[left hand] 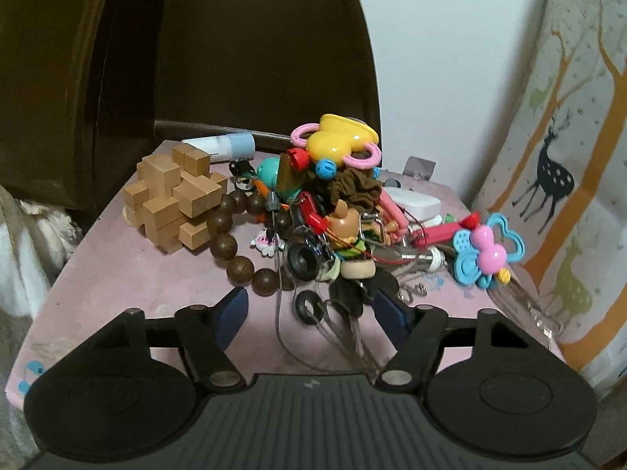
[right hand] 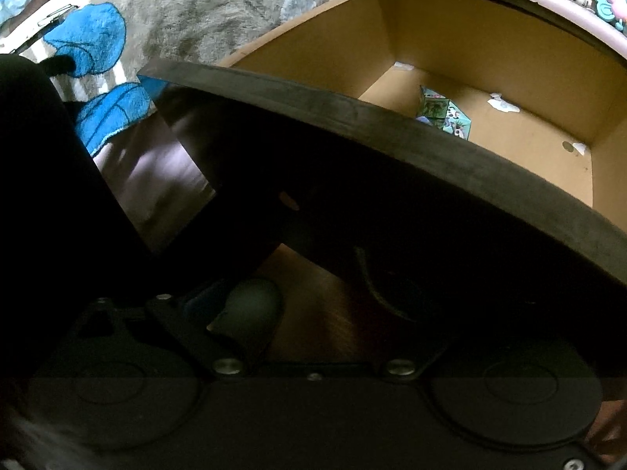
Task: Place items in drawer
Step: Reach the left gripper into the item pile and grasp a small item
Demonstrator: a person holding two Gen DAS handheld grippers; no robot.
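Left hand-held gripper (left hand: 309, 313) gapes empty before the toy pile (left hand: 333, 211) (right's jaws unreadable) beside the open drawer (right hand: 490, 129).

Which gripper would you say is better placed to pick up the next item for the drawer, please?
Left. The left gripper is open and faces the toy pile on the pink tabletop. The right gripper sits low by the dark front of the open drawer, away from the items.
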